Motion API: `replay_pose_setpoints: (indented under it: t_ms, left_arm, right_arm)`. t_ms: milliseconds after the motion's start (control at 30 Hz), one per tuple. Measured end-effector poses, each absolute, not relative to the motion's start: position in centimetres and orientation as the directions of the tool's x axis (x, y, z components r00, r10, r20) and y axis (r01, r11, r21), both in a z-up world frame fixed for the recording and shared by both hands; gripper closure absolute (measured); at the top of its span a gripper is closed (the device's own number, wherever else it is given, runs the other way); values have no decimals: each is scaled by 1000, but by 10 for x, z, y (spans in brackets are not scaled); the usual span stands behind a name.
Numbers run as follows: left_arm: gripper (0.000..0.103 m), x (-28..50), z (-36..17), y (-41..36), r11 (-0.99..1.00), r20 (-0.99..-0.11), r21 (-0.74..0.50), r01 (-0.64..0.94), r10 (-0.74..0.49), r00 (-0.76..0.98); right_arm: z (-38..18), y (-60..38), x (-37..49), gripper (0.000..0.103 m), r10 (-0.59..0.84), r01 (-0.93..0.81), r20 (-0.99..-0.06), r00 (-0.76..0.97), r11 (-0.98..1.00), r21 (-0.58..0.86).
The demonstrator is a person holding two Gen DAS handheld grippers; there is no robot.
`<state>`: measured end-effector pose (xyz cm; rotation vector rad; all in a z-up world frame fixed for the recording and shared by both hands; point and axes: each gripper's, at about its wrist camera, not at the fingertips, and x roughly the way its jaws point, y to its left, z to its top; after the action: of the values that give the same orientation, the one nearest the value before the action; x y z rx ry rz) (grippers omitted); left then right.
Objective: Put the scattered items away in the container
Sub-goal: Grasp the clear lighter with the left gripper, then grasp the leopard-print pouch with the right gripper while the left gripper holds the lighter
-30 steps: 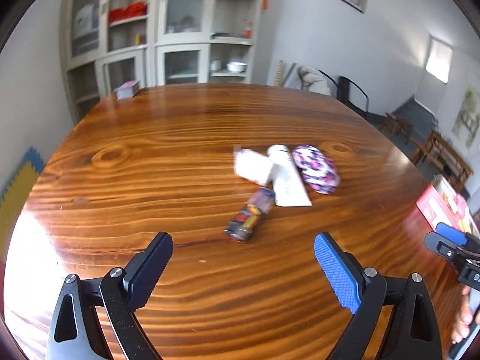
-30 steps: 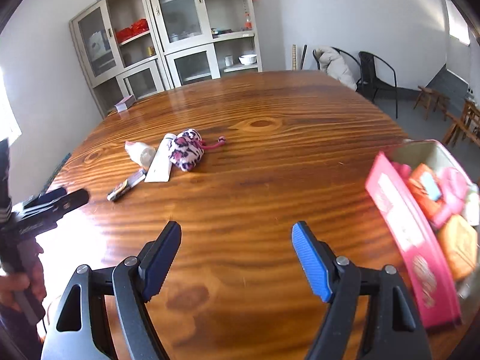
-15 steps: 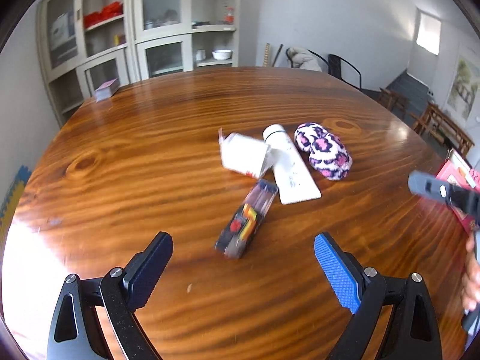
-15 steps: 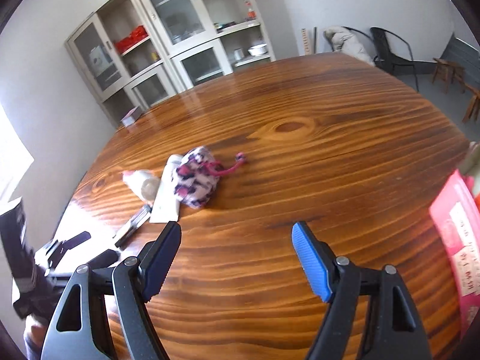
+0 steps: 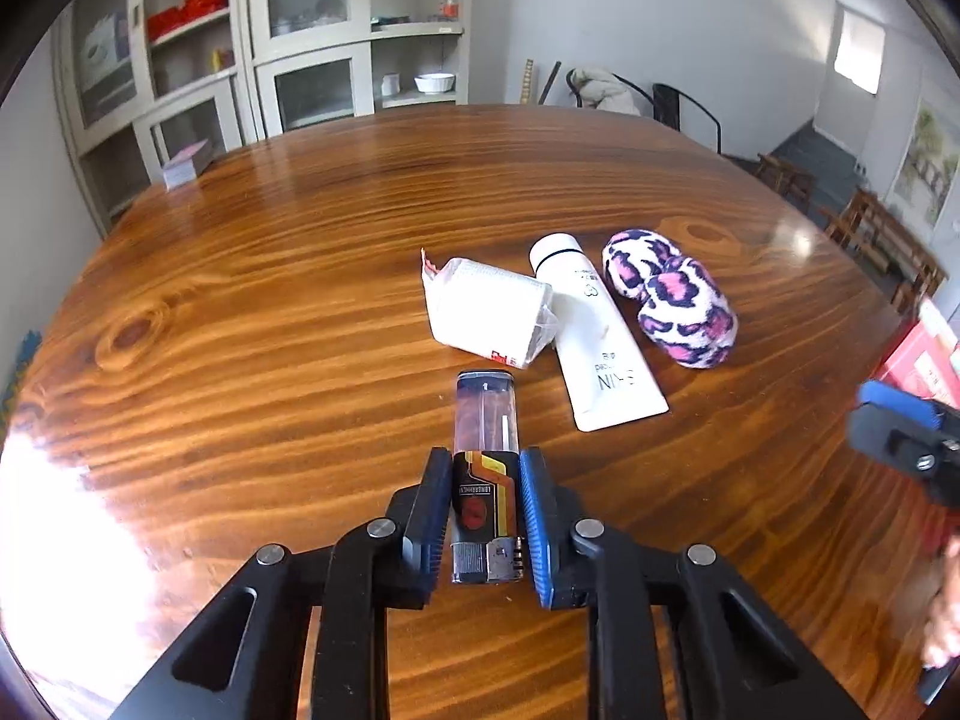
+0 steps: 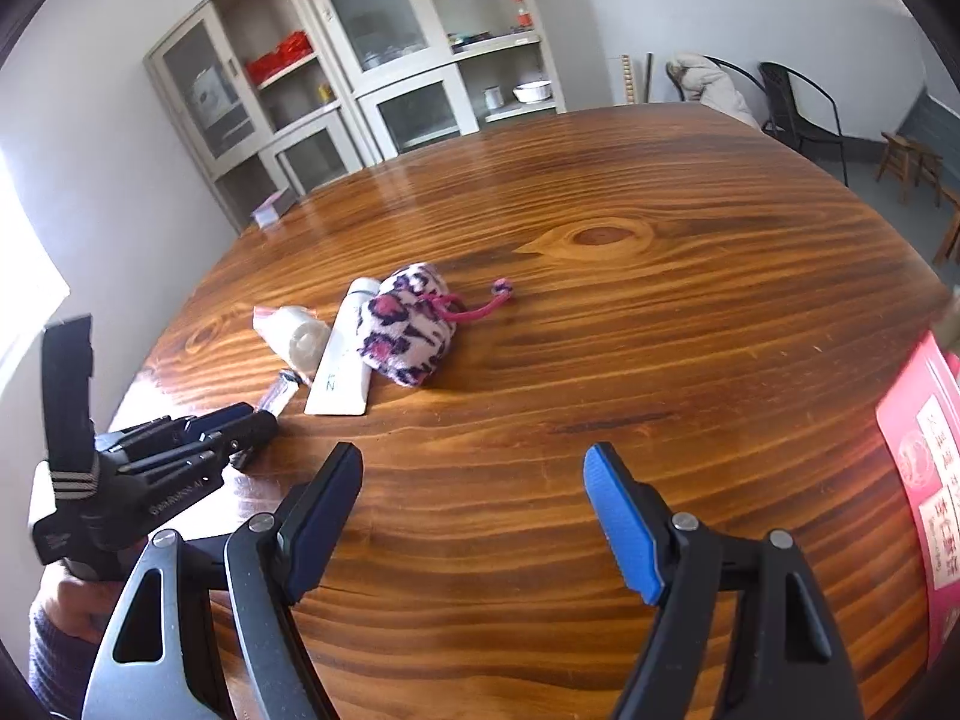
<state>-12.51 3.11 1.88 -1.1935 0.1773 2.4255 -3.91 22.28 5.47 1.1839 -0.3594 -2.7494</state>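
My left gripper [image 5: 485, 468] is shut on a lighter [image 5: 485, 480] that lies on the wooden table [image 5: 270, 300]; its clear end sticks out ahead. Just beyond lie a white wrapped packet [image 5: 486, 312], a white tube [image 5: 594, 330] and a pink leopard-print plush pouch [image 5: 672, 294]. My right gripper [image 6: 474, 474] is open and empty above the table, to the right of these items; the pouch [image 6: 408, 324], tube [image 6: 342, 360] and packet [image 6: 294, 336] lie ahead of it. The left gripper [image 6: 234, 426] shows at its left. The red container [image 6: 924, 480] is at the right edge.
A small stack of cards [image 5: 186, 162] sits at the table's far left edge. Cabinets [image 5: 270, 48] stand behind the table, chairs [image 5: 678, 108] at the far right. The red container's edge [image 5: 918, 354] shows at the right in the left wrist view.
My left gripper moved forward over the lighter and shut on it. My right gripper swung left toward the scattered items, and the container slid to its right edge.
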Motion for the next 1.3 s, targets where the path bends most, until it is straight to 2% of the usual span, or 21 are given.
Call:
replay_pose_setpoints:
  t_ms: [233,400,467,500,533,600,700,933,1100,1300]
  left_arm:
    - [79,-115,36,16,-904,-743,-124,-409,358,-566]
    - [79,-114,41,10,-908,-731,-122,-400,355,-583]
    - [79,-115,41,13,-910,-735,-120,-396,350,-581]
    - [79,-115,39,13,-910,-737,-122,-396,351,-577]
    - [79,-114,39,14,-908,-740,-124,-400,353,-573]
    - [79,-110,40,17,-904,-741,-121,-410,357,-569]
    - [79,-103,42,24,-893,-736,-113,-436,371,-567]
    - [79,-83,50,44,-871,-719,-64,-487,379,-583]
    - [79,-71,61,59,-859,-701,-57,-509,397,-592]
    - [79,-49,72,86,-826,-690,-121,-550,468,-552]
  right_arm:
    - [65,201,-86,23,-230,89,-708,-668,-969,232]
    - [54,189,-130,25,-225,68,-734,-640,-969,238]
    - [42,187,-147,34,-239,51,-758,-607,-964,262]
    - [35,187,-153,45,-251,42,-771,-585,-959,280]
    - [33,186,-155,53,-247,38,-767,-593,-959,280]
    - [32,187,-152,60,-236,30,-766,-598,-962,273]
    - [37,195,-128,61,-253,28,-747,-615,-953,300]
    - [60,240,-49,61,-180,-34,-700,-691,-959,280]
    - [77,290,6,61,-63,-117,-680,-730,-969,216]
    - [112,354,68,61,112,-239,-631,-768,-964,120]
